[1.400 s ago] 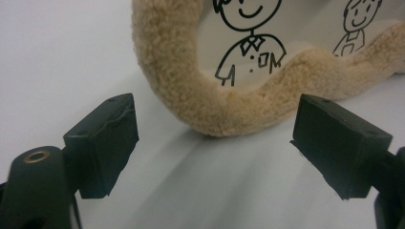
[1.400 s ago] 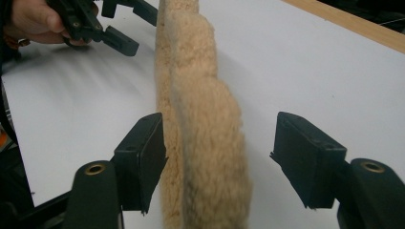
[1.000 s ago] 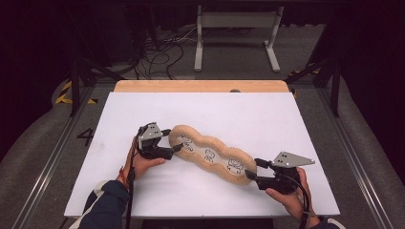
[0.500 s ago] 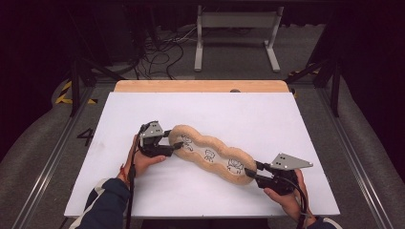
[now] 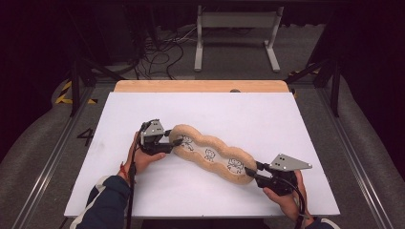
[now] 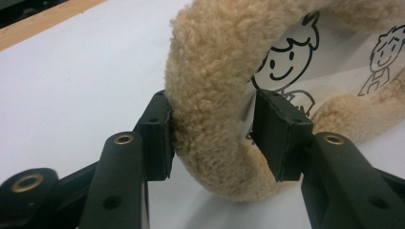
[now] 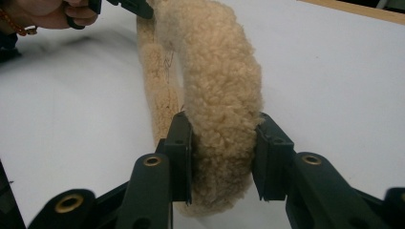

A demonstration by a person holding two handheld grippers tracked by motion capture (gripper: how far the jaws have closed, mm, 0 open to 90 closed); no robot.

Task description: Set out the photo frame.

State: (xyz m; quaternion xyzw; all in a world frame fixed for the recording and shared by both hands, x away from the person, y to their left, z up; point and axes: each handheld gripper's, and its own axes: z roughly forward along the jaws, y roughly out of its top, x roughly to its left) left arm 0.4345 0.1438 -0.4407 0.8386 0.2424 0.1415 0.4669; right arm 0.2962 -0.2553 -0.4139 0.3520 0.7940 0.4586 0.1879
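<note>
Fleece cushion [image 5: 212, 153] lies diagonally across white surface [image 5: 267, 119], cartoon figures on its inner panel. Left gripper [image 5: 173, 142] pinches cushion's upper-left end, fingers [image 6: 157, 133] pressing fleece rim from both sides. Right gripper [image 5: 254, 172] pinches lower-right end, fingers [image 7: 181, 157] squeezing fleece roll. Both hands near surface's front edge.

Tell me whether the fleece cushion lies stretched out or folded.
Stretched out. The cushion runs in one long line across the table, the left gripper clamping one end and the right gripper the other.
</note>
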